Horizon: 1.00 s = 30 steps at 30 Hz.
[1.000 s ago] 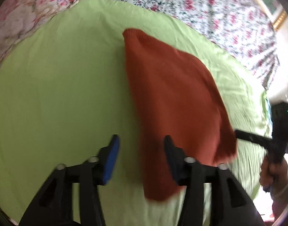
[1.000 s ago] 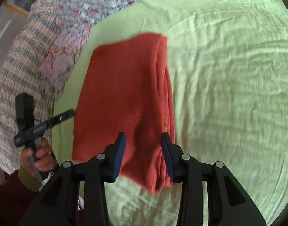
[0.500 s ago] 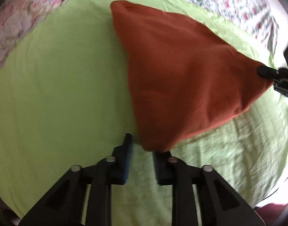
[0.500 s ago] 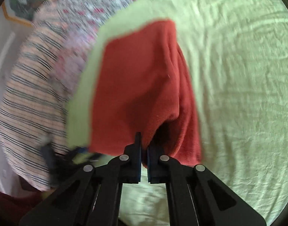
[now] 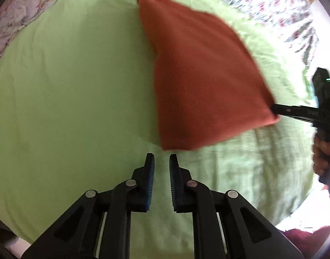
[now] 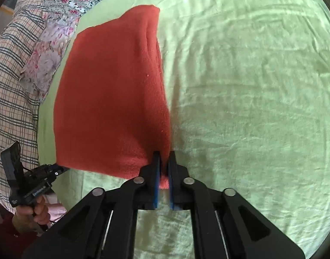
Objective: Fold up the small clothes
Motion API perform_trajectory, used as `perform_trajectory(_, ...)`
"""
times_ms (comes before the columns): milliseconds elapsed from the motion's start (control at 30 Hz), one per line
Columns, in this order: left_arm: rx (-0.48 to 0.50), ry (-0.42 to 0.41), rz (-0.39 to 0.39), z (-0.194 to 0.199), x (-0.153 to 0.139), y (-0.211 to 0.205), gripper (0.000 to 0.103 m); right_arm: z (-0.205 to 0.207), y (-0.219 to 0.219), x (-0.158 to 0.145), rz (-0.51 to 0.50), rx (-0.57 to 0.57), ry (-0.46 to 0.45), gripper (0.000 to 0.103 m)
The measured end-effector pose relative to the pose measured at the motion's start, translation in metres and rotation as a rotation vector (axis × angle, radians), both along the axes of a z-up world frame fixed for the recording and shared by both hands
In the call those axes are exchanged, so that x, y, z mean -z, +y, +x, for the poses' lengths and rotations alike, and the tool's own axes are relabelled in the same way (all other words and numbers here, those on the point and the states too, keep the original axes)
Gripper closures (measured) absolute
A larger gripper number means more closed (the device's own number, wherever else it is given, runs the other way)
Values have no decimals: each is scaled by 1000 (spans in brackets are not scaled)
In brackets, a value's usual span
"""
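A rust-orange knit garment (image 5: 203, 75) lies folded on a light green sheet (image 5: 67, 97). My left gripper (image 5: 161, 155) points steeply down just short of its near corner. The jaws stand a narrow gap apart and only green sheet shows between them. In the right wrist view my right gripper (image 6: 163, 153) has the garment (image 6: 113, 99) by its other near corner. Orange cloth fills the gap between the pads while the jaws are opening slightly. Each view shows the other gripper at a near corner: the right gripper (image 5: 275, 112) and the left gripper (image 6: 61, 169).
The green sheet (image 6: 251, 108) covers a bed. Floral bedding (image 5: 273, 4) lies beyond it, with a floral pillow (image 6: 50, 60) and plaid cloth (image 6: 7, 75) at one side. A person's hand (image 5: 322, 155) holds each gripper handle; the other hand (image 6: 38, 211) shows low left.
Both pairs of jaws went from wide apart to nearly together. The right jaws closed on the garment's corner. The left gripper drew back, so the corner now lies ahead of its tips.
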<state>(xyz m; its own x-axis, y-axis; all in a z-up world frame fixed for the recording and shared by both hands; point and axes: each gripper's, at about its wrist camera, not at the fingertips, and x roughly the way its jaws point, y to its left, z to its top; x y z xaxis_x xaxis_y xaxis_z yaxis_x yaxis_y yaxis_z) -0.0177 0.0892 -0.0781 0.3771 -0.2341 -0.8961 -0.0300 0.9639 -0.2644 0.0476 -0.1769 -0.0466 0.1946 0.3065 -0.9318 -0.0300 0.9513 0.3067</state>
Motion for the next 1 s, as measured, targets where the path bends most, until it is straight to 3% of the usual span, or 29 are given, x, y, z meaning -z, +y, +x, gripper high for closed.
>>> perform_trajectory(100, 37, -75, -46, 1, -29, -1, 77, 3, -8, -20, -10, 4, -28, 88)
perform_trajectory(200, 69, -139, -74, 16, -45, -16, 75, 18, -7, -38, 20, 30, -98, 88)
perform_trajectory(400, 66, -176, -109, 66, -40, -24, 75, 80, 29, -43, 81, -26, -236, 88)
perform_trajectory(533, 30, -139, -88, 89, -18, -16, 81, 112, 45, -16, 62, -46, -187, 88)
perform_trajectory(600, -3, -106, -123, 96, 0, -10, 91, 119, 41, -2, 1, -23, -155, 92)
perform_trajectory(667, -37, -98, -158, 98, 9, -3, 94, 122, 28, 13, 2, 18, -127, 103)
perform_trajectory(733, -57, -93, -184, 97, 7, 0, 95, 122, 18, 19, -5, 43, -129, 103)
perform_trajectory(867, -29, -105, -161, 88, -8, -7, 85, 118, 14, 9, 16, 57, -139, 102)
perform_trajectory(1000, 34, -103, -182, 64, -16, -17, 82, 92, 17, -18, 60, 14, -172, 100)
